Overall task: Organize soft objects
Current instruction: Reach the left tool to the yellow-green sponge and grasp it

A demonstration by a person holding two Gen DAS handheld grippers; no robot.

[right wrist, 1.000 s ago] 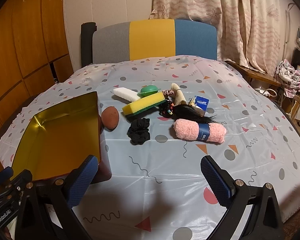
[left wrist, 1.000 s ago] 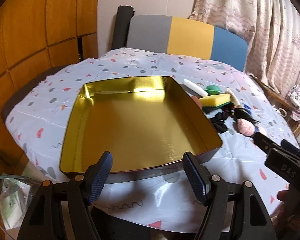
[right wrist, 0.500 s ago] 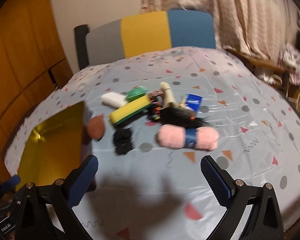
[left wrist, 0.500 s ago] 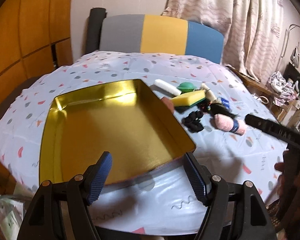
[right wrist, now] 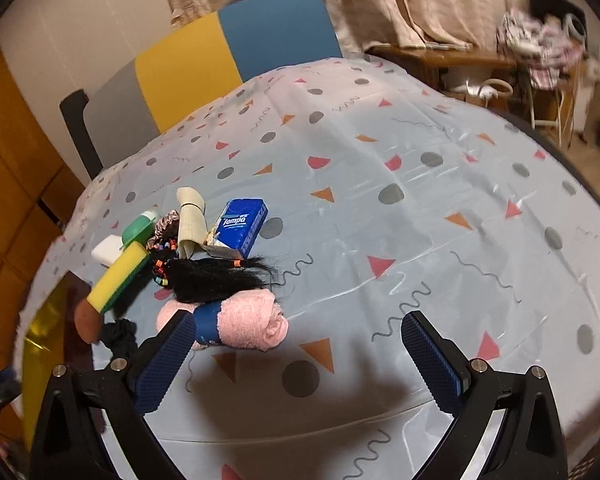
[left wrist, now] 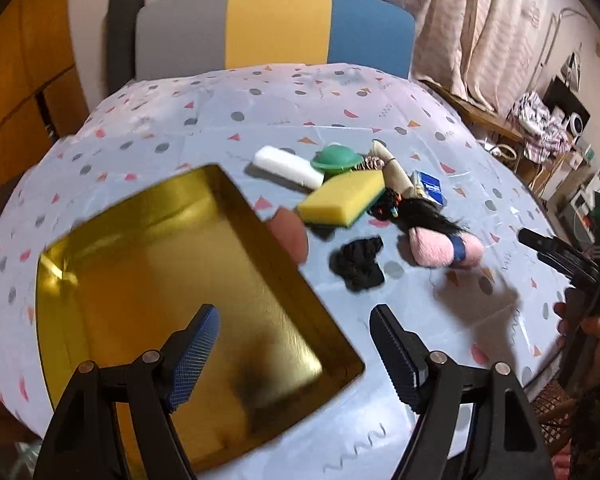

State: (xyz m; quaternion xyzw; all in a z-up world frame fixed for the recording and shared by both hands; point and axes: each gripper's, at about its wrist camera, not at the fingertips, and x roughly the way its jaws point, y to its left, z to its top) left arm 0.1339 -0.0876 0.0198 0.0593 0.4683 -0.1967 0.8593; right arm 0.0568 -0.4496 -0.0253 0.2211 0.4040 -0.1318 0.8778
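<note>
1. Left gripper [left wrist: 294,346] hangs over the near corner of the gold tray [left wrist: 100,280]; its jaws have just been opening and are spread wide, nothing between them.
2. Right gripper [right wrist: 296,356] is spread wide too, empty (pink towel roll [right wrist: 248,320] sits just beside its left finger).
3. Yellow sponge [left wrist: 342,198], black scrunchie [left wrist: 358,264] and tissue pack [right wrist: 242,228] are piled on the tablecloth [right wrist: 420,240], right of the tray.

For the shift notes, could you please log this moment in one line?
left gripper: open, empty, over gold tray | right gripper: open, empty, near pink towel | tray: nothing inside
</note>
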